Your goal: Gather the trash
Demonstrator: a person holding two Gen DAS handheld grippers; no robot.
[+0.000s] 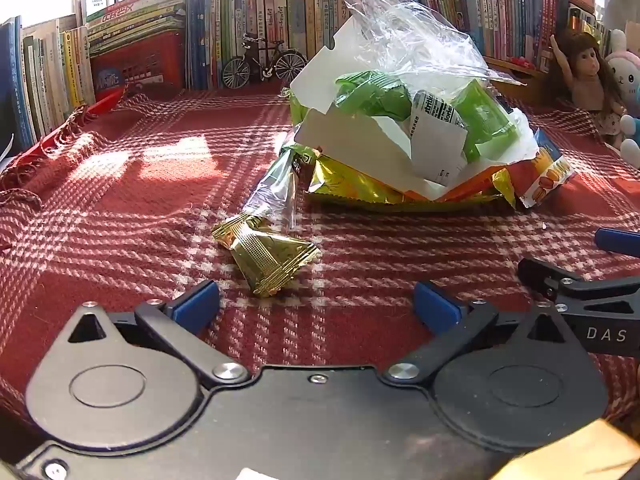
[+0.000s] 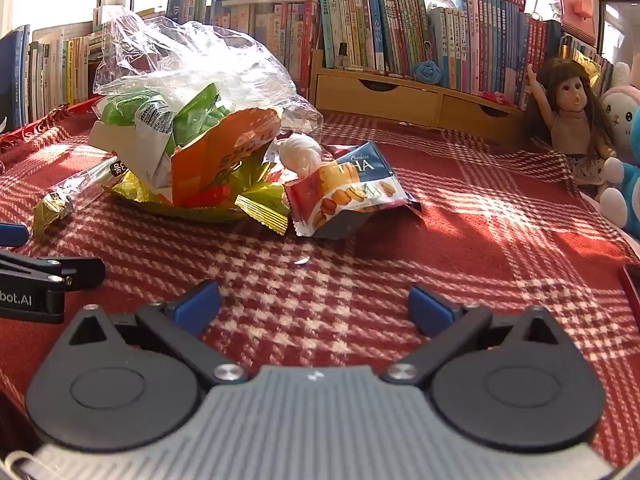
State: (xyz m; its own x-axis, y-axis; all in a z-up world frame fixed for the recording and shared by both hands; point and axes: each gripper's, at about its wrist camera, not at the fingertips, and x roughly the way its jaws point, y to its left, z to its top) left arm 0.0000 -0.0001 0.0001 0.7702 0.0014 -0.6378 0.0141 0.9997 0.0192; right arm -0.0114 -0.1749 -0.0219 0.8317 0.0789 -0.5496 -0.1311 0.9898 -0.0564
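A heap of trash lies on the red plaid cloth [image 1: 120, 208]: a clear plastic bag [image 1: 404, 36], green wrappers [image 1: 372, 92], torn white card [image 1: 356, 144] and a gold foil bag [image 1: 352, 188]. A gold wrapper [image 1: 272, 256] lies just ahead of my left gripper [image 1: 316, 306], which is open and empty. In the right wrist view the same heap [image 2: 192, 128] sits far left, with a blue-and-red cookie packet [image 2: 348, 192] and a white crumpled ball [image 2: 300, 152] beside it. My right gripper [image 2: 314, 306] is open, empty, short of the cookie packet.
Rows of books [image 1: 280, 12] line the back, with a toy bicycle [image 1: 264, 60]. A wooden drawer shelf [image 2: 408, 96], a doll [image 2: 568, 112] and plush toys [image 2: 624, 152] stand at the right. A small scrap [image 2: 301, 261] lies on the cloth.
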